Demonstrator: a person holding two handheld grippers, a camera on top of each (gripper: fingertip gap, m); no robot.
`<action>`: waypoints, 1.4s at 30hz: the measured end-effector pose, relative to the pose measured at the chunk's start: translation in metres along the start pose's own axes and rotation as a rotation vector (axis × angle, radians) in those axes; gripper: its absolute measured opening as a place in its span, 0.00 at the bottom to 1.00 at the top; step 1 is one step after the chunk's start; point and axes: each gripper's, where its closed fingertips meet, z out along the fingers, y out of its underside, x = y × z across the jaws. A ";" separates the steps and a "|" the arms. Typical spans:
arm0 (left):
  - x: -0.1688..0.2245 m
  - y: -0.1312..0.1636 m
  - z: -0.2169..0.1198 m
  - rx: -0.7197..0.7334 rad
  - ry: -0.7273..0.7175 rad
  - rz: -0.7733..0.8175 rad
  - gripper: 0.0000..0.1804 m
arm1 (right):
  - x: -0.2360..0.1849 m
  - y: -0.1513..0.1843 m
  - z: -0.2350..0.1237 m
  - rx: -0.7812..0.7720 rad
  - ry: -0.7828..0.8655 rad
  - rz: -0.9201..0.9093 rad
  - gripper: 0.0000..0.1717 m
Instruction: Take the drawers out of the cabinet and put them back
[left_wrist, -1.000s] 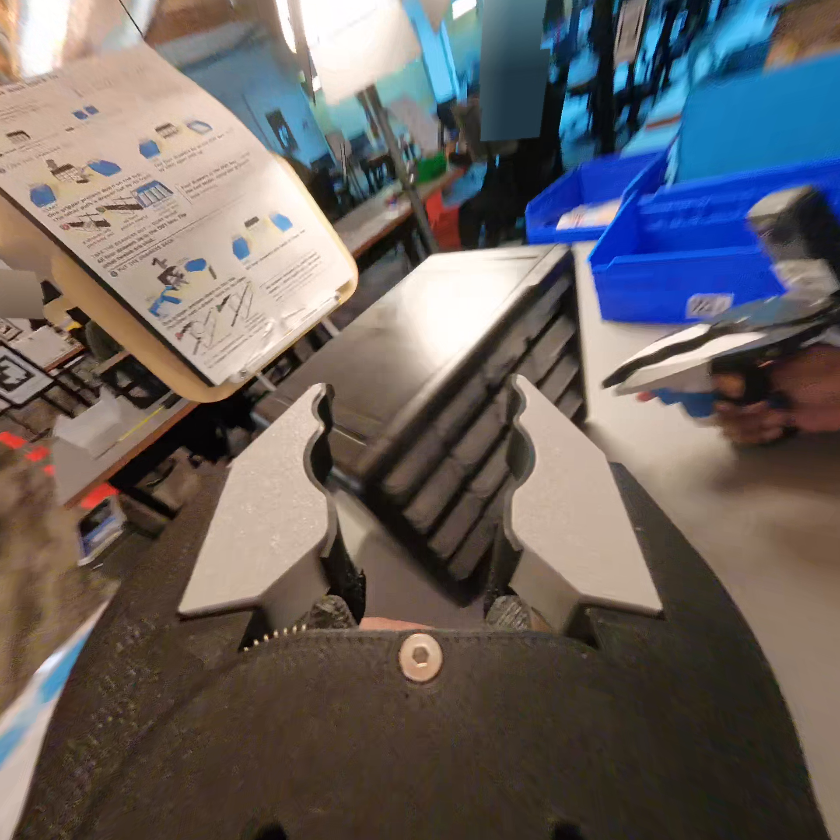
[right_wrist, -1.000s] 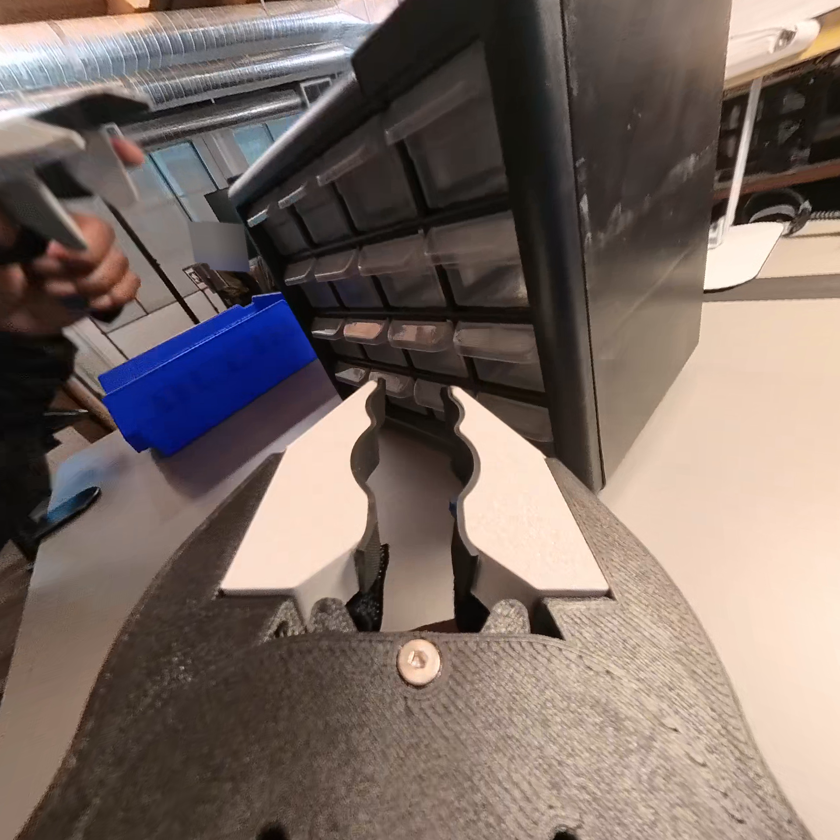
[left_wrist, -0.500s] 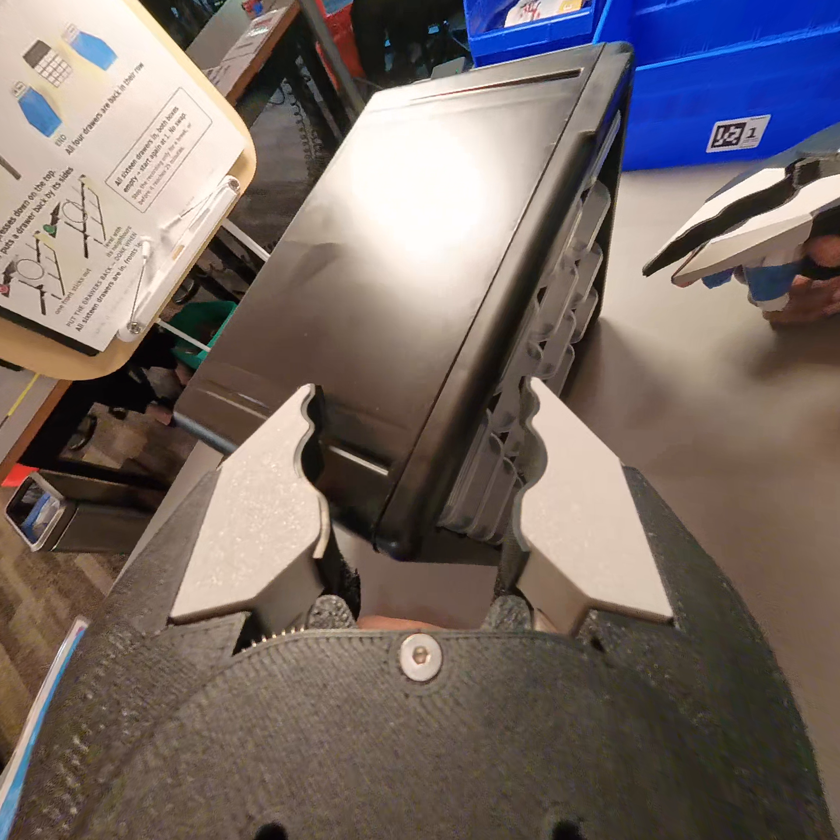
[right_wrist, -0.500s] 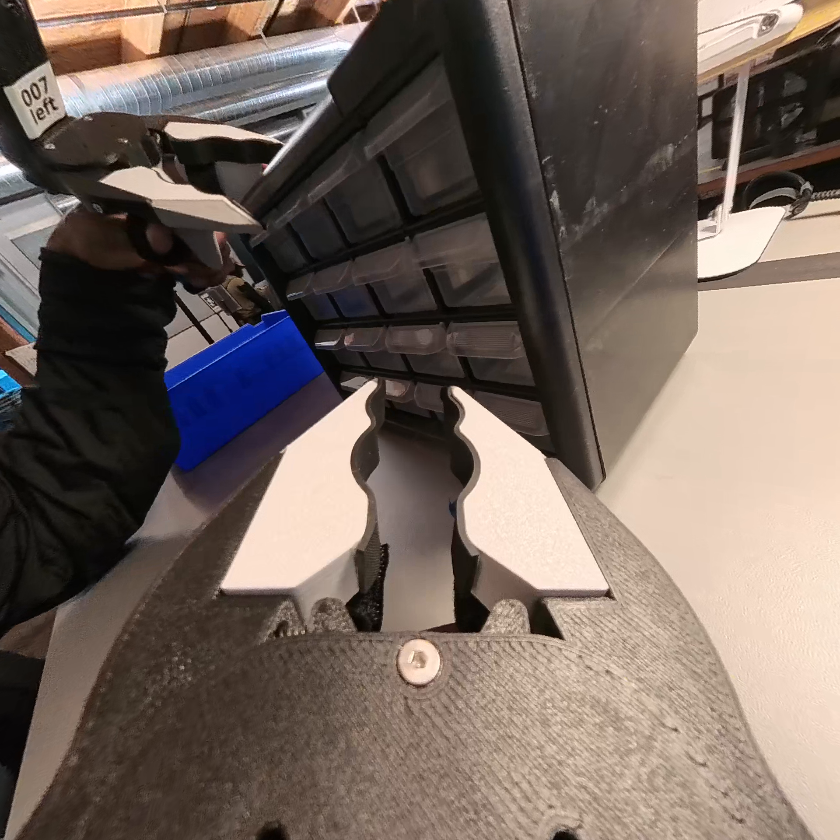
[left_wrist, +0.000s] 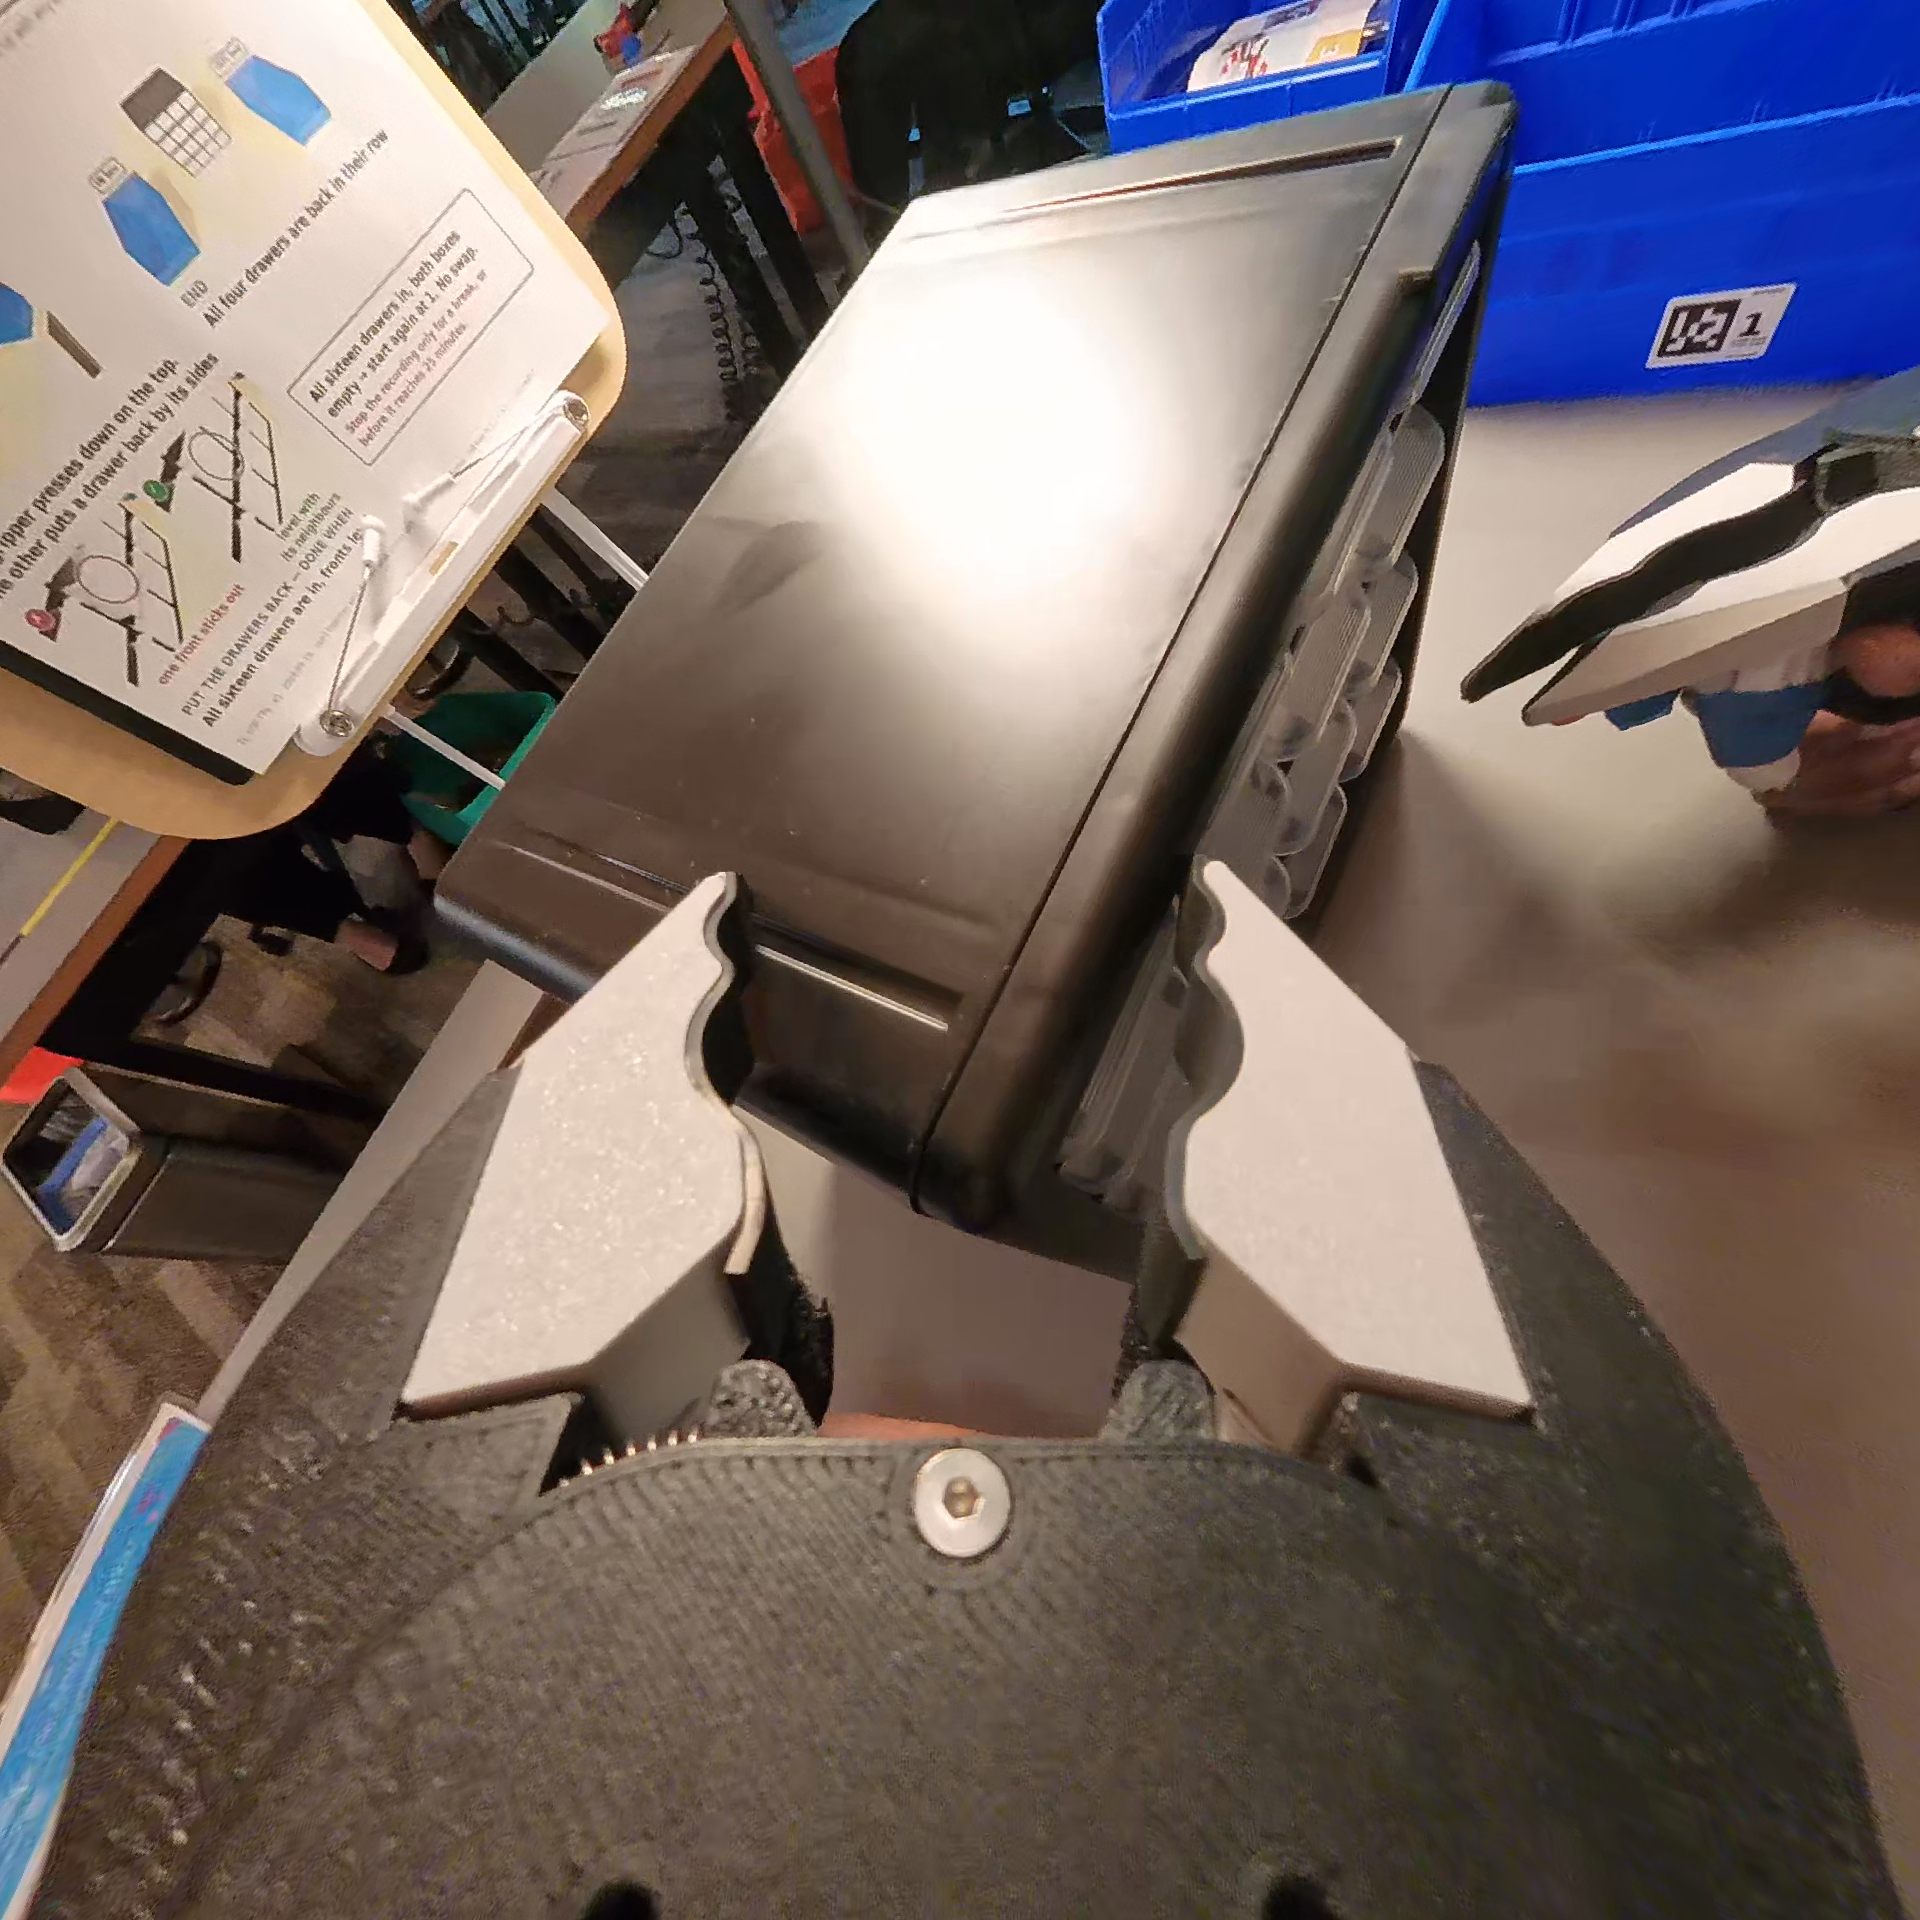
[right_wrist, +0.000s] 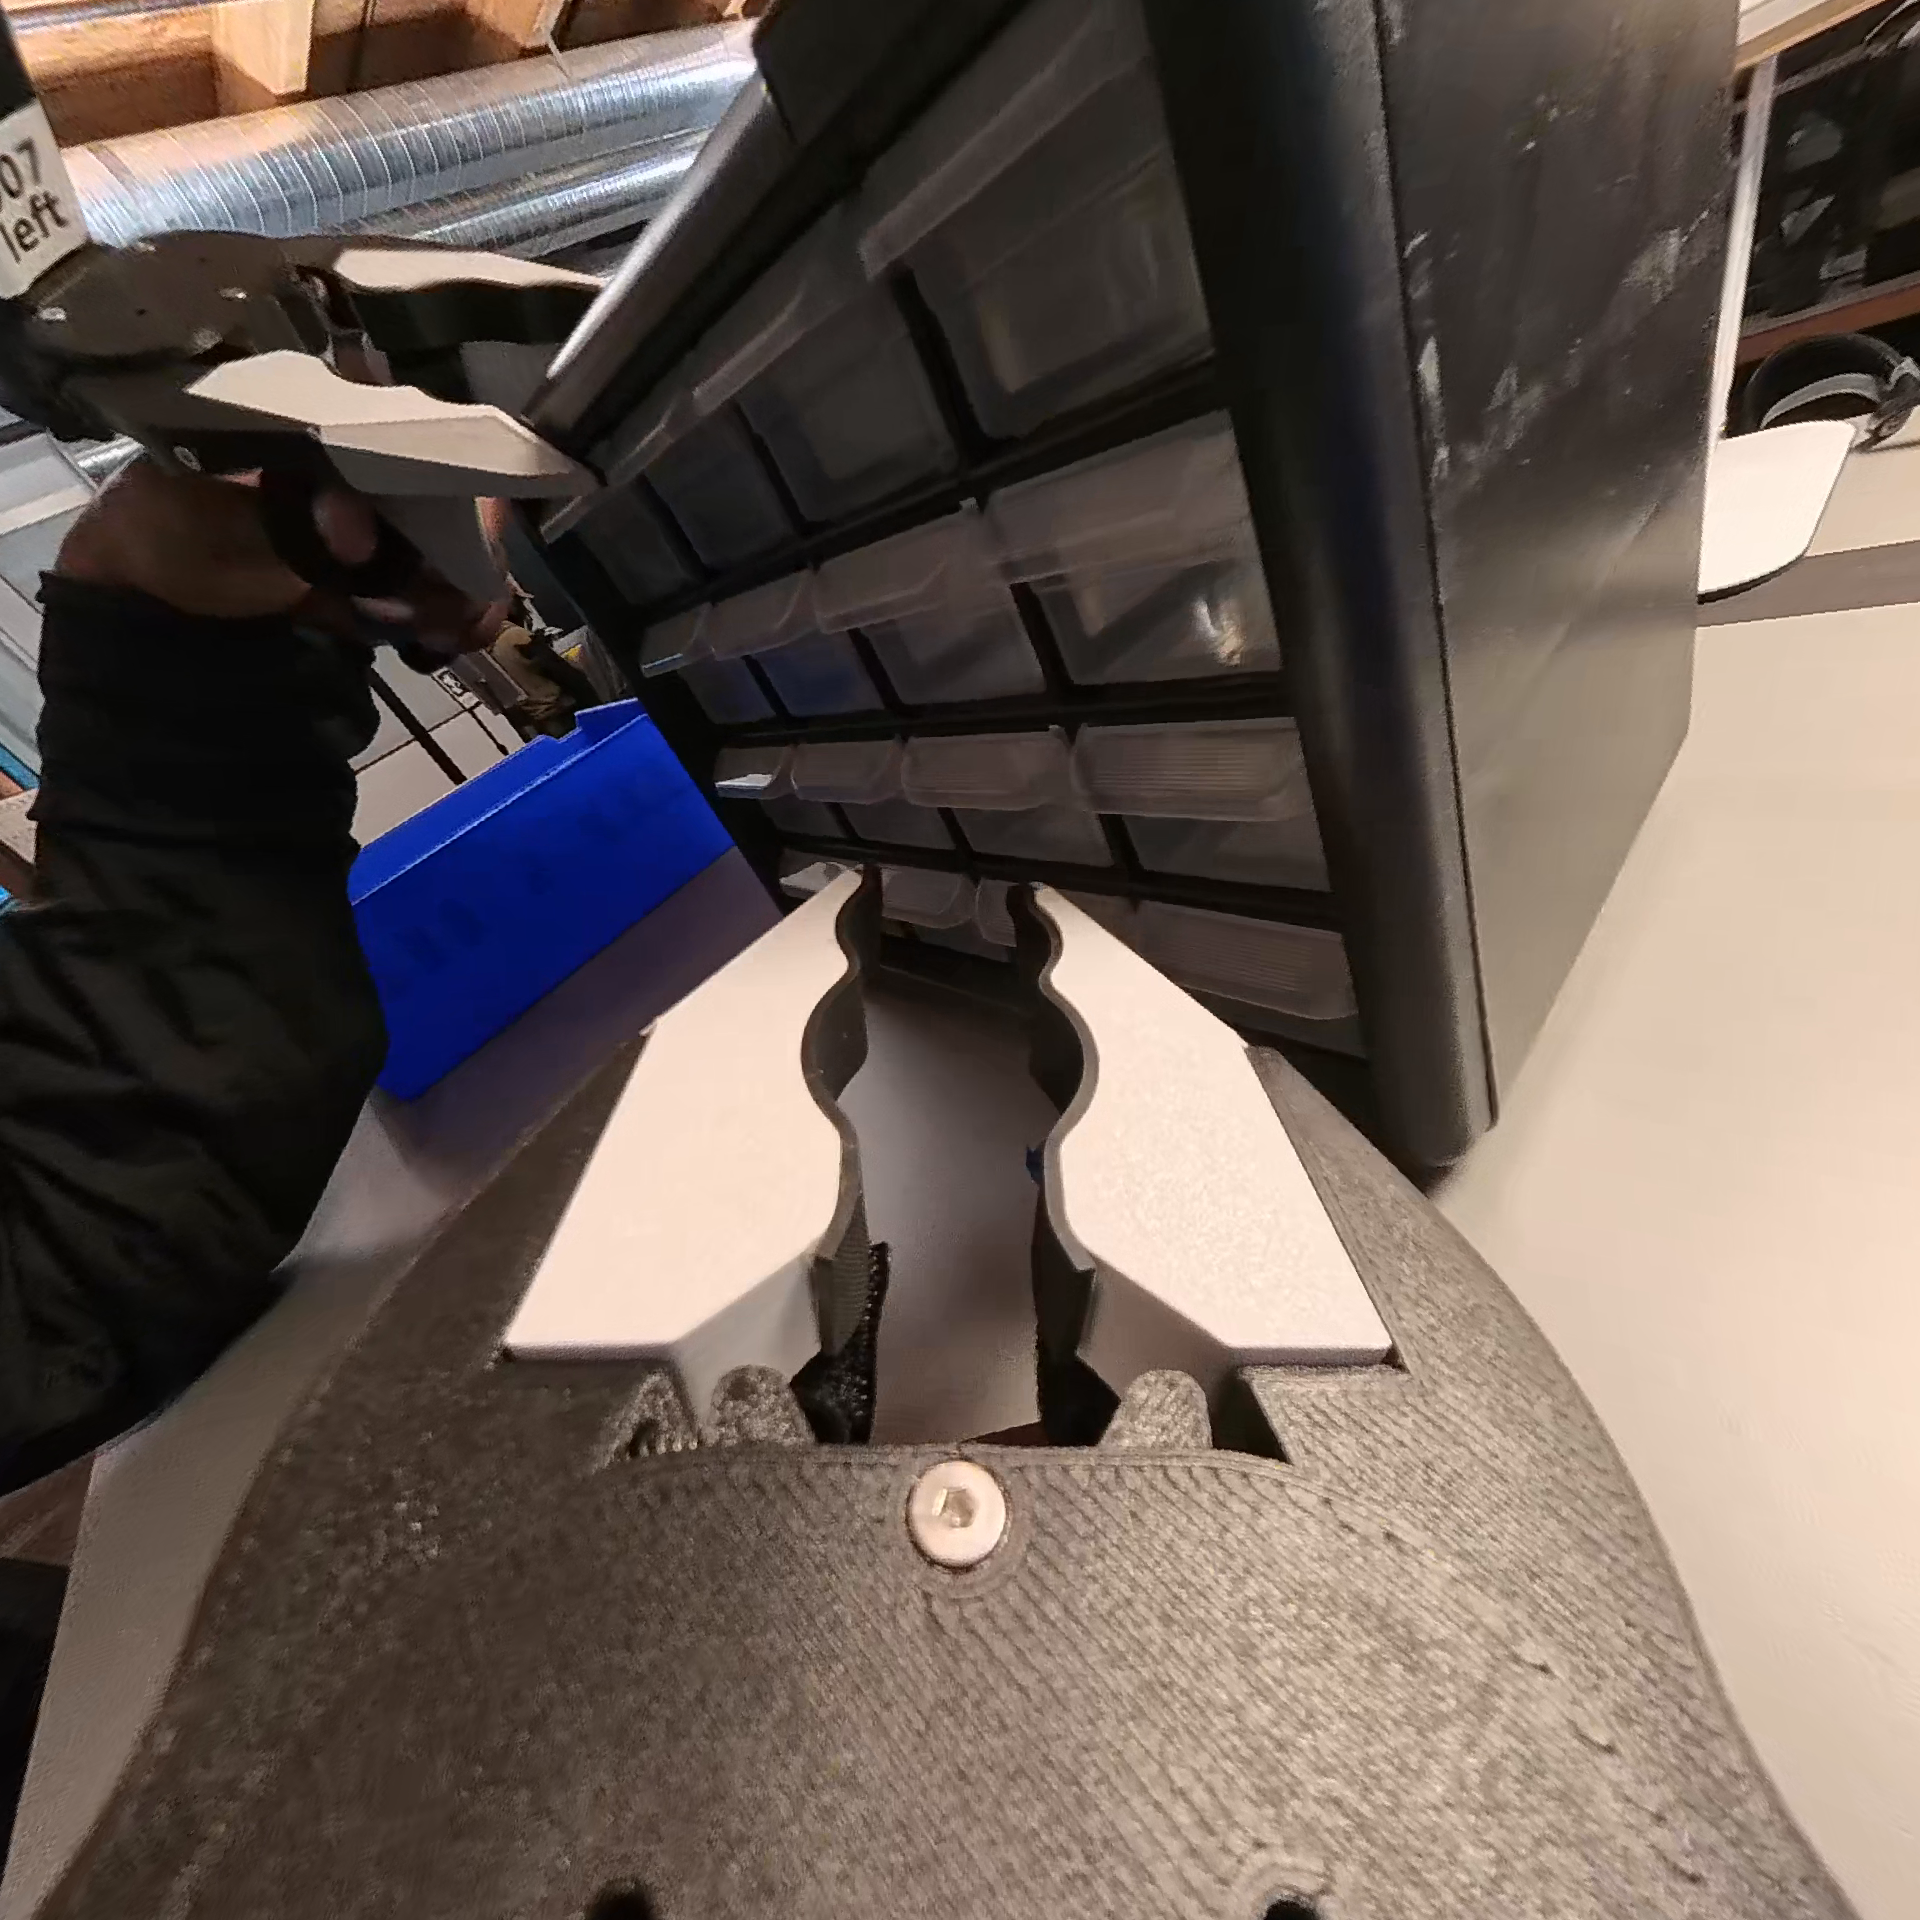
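Note:
A black cabinet (left_wrist: 987, 520) with several clear drawers (right_wrist: 1039, 571) stands on the grey table (right_wrist: 1714, 1039). All the drawers I can see sit in their slots. My left gripper (left_wrist: 966, 883) is open wide at the cabinet's top near corner. One finger is over the top panel and the other is in front of the drawer fronts (left_wrist: 1340, 665). The right wrist view shows it (right_wrist: 587, 379) straddling that top front edge. My right gripper (right_wrist: 940, 894) is open with nothing between its fingers. It is low on the table, just in front of the bottom drawer row, and shows in the left wrist view (left_wrist: 1538, 675).
A blue bin (left_wrist: 1662, 208) stands behind the cabinet, with another blue bin (right_wrist: 520, 904) beside it. An instruction board (left_wrist: 260, 364) hangs off the table's left side. The table edge and the floor lie to the left. A person's dark sleeve (right_wrist: 156, 935) is at the left.
My left gripper has swung in and down over the cabinet's top corner and now straddles the front edge, still open. My right gripper has stayed almost still in front of the bottom drawers.

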 end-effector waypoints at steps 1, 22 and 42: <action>0.000 0.000 0.000 0.000 0.002 -0.007 0.45 | 0.000 0.000 0.001 0.000 0.002 -0.002 0.16; 0.000 0.000 0.000 0.010 0.012 -0.021 0.47 | 0.023 -0.057 0.010 0.338 0.068 0.412 0.19; -0.001 0.000 0.000 0.019 0.018 -0.018 0.46 | -0.042 -0.031 -0.048 0.463 -0.134 0.511 0.03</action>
